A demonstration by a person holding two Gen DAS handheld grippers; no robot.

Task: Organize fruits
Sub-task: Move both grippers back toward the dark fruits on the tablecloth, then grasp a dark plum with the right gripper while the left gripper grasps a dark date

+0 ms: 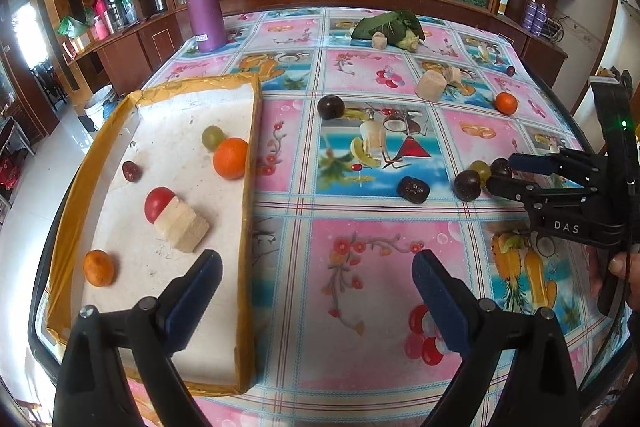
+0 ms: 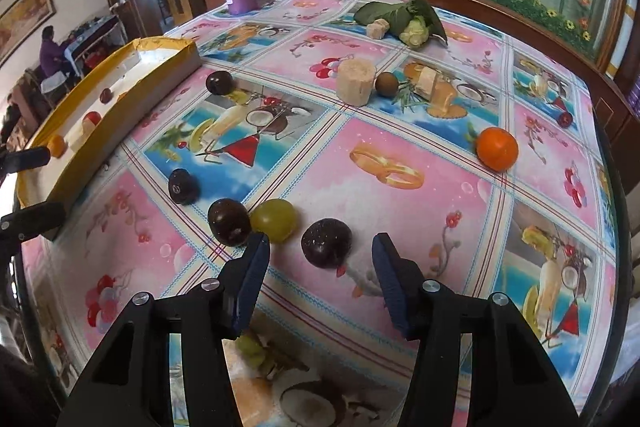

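Tray point(image 2: 120, 107) wall hides most fruit inside. Right claw point(image 1: 500, 175) covers half of dark fruit point(image 1: 502, 167). Bench point(image 2: 400, 367) cut off at 6 o'clock.

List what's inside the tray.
In the tray: two oranges, a green grape, a dark red date, a red tomato touching a beige block. The left gripper hides the near end.

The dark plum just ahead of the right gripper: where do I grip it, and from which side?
Grip the dark plum across its widest middle, coming straight forward and down with the right gripper open. It is round and sits free on the tablecloth, clear of the green grape on its left, so both sides look open.
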